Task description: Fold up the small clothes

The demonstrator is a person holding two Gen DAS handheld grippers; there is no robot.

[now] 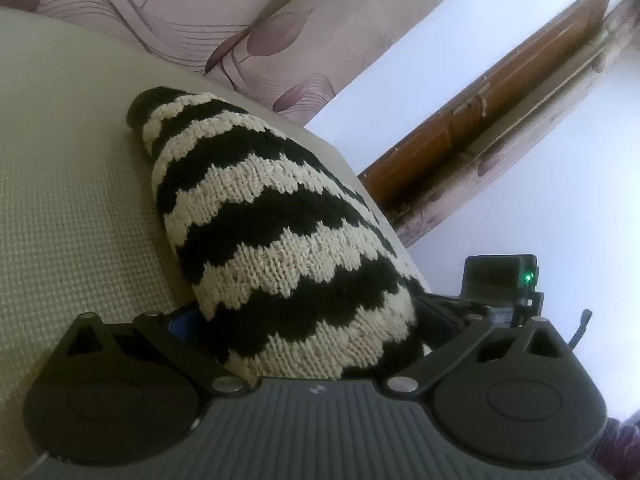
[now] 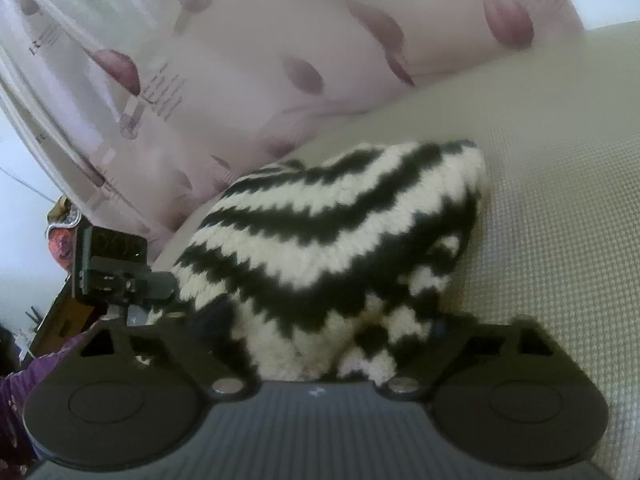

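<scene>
A black-and-cream striped knit garment [image 1: 280,232] lies bunched on the beige sofa seat [image 1: 60,208]. Its near end fills the space between the wide-spread jaws of my left gripper [image 1: 304,316]. The blue pad [image 1: 180,320] of the left finger shows just beside the cloth, and the other finger is hidden behind it. In the right wrist view the same garment [image 2: 328,232] humps up between the jaws of my right gripper [image 2: 288,324], which also stand wide, with the fingertips mostly covered by knit. The two grippers face each other from opposite ends; the right one's body [image 1: 500,284] shows in the left wrist view.
A floral cushion [image 1: 280,40] forms the sofa back behind the garment. Past the seat's edge are a wooden panel [image 1: 500,100] and pale floor. The left gripper's body [image 2: 112,268] and a purple sleeve [image 2: 16,392] sit at the left of the right wrist view.
</scene>
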